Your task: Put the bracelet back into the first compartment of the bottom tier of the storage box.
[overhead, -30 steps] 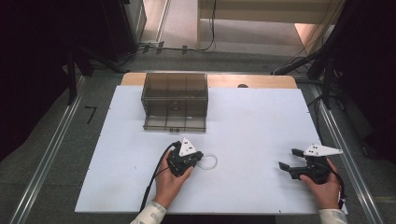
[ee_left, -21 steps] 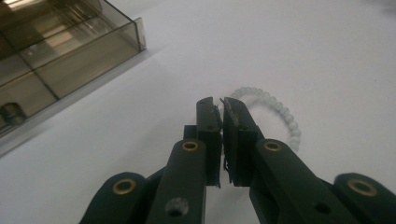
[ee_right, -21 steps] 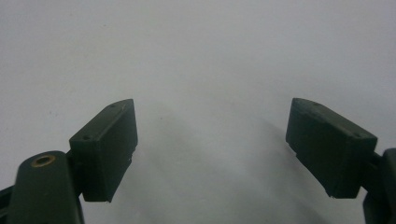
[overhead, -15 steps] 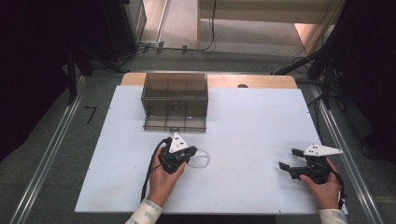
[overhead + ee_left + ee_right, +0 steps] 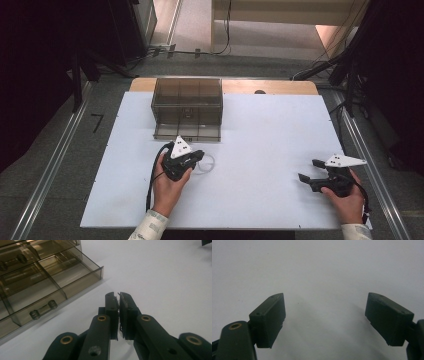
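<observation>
We hold left gripper [image 5: 118,296] clamped on thin clear ring [image 5: 205,164], mid-board, just before smoked drawer box [image 5: 187,107] near far edge. Right gripper [image 5: 309,170] spread, empty, near right edge. Risk: flimsy ring slips from pinch, snags drawer front.

Thin clear ring [image 5: 206,163], pinched by left gripper [image 5: 196,159] fingers, near smoked organizer box [image 5: 187,106].

Left gripper [image 5: 199,156]: black body, wearing a grey three-cornered plate on top, black cable trailing off at 7 o'clock. Brass-coloured rivets are showing on its black jaw links. Right gripper [image 5: 311,170]: matching black body and grey plate, blocky black pads. Both wrists are showing pale patterned sleeve cuffs.
</observation>
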{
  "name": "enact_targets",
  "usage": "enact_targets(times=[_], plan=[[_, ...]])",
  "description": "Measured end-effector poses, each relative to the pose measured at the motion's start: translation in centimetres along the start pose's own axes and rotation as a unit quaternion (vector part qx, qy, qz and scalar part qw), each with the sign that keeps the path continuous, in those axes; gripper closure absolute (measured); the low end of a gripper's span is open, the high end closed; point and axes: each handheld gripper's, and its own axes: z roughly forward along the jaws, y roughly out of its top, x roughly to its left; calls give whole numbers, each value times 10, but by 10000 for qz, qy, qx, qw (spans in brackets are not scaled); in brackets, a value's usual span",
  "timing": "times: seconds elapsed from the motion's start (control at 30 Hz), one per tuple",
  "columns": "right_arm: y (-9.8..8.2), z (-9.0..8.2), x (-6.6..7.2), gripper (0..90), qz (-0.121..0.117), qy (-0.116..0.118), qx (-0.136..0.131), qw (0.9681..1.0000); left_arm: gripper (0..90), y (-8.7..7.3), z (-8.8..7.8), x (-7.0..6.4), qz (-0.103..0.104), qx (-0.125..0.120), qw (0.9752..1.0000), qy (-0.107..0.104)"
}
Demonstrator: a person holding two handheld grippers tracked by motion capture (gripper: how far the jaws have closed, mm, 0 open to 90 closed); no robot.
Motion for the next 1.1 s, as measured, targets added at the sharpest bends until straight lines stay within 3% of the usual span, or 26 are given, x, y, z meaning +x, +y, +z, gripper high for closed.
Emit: enact_targets(times=[0.57, 1.1], plan=[[0, 0, 0, 155, 5, 2, 4, 10000, 869, 7, -18, 20, -171, -257, 9992, 250], [0, 0, 0, 155, 10, 2, 6, 10000, 869, 9, -27, 41, -283, -314, 9979, 487]])
